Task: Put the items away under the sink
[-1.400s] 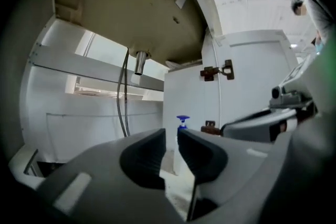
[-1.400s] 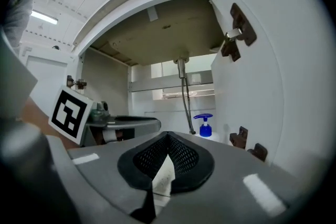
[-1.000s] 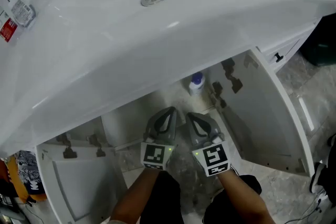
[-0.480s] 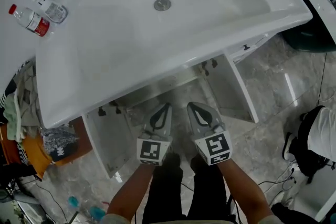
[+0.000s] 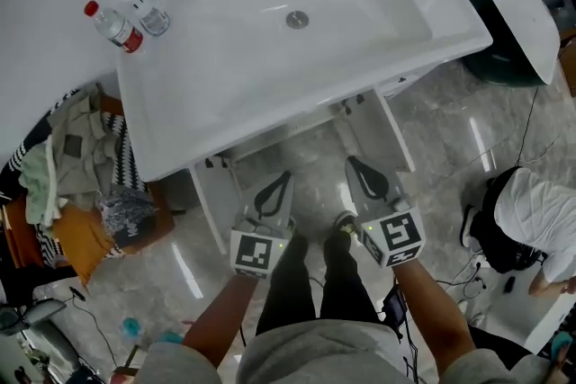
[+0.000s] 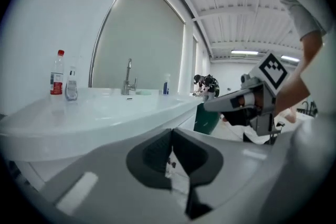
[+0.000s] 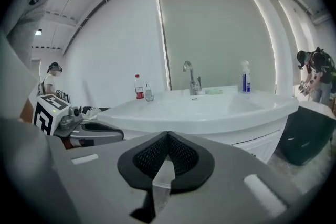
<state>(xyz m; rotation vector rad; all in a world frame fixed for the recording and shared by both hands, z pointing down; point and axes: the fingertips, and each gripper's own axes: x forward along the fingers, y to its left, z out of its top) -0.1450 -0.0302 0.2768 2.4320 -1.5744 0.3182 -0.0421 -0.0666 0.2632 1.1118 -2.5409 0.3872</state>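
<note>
Both tongs are clenched and empty: left gripper (image 5: 281,189) and right gripper (image 5: 362,174) sit side by side before the open cabinet (image 5: 385,132). The bottle (image 5: 112,25) stands well ahead-left of the left gripper, on the counter (image 5: 54,4). It's probably light, slick plastic, so grab mid-body, below the cap.

You wear a grey top (image 5: 310,353) and dark trousers (image 5: 301,283). Your left gripper (image 5: 284,180) and right gripper (image 5: 355,165) look alike. Each has two smooth grey jaws that taper to a point, lined with black ribbed pads (image 7: 152,157). At the near end of each sits a white cube (image 5: 258,254) with black square markers and a small green light.
</note>
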